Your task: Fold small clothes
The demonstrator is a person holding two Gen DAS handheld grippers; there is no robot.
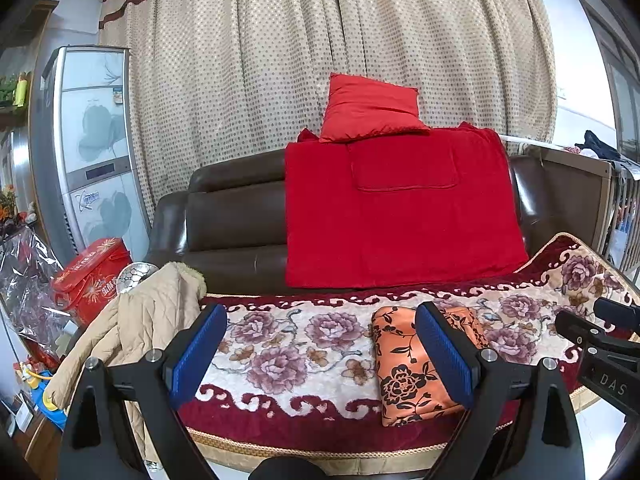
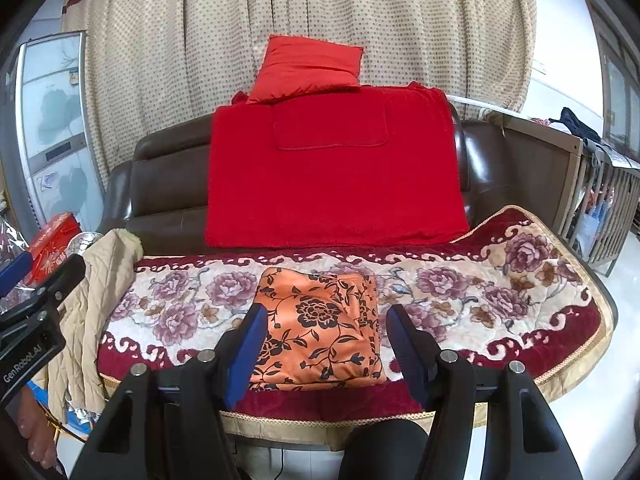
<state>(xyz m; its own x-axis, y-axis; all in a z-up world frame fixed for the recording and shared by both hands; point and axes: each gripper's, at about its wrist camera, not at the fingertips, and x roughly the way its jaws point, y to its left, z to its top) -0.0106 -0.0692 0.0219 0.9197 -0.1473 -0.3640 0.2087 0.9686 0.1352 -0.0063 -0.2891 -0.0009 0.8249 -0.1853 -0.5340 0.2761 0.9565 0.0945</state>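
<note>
Right wrist view shows the folded orange floral garment (image 2: 320, 332) lying flat on the flowered maroon-bordered cover (image 2: 480, 288) of the sofa seat, near its front edge and about midway along it. The right gripper (image 2: 324, 344) hangs over the garment's near end with its blue-padded jaws spread apart, one on each side of the cloth; whether the pads touch it I cannot tell, and nothing is pinched. From the left wrist view the same garment (image 1: 404, 364) sits to the right, and the left gripper (image 1: 320, 356) hovers over bare cover beside it with jaws spread wide and empty, its right finger (image 1: 444, 356) overlapping the cloth's edge in the picture. A beige quilted jacket (image 1: 132, 320) hangs over the seat's left end. Behind, a red blanket (image 2: 332, 176) drapes the brown leather backrest (image 2: 160, 184), a red cushion (image 2: 308, 68) resting on top against dotted beige curtains (image 2: 280, 8).
</note>
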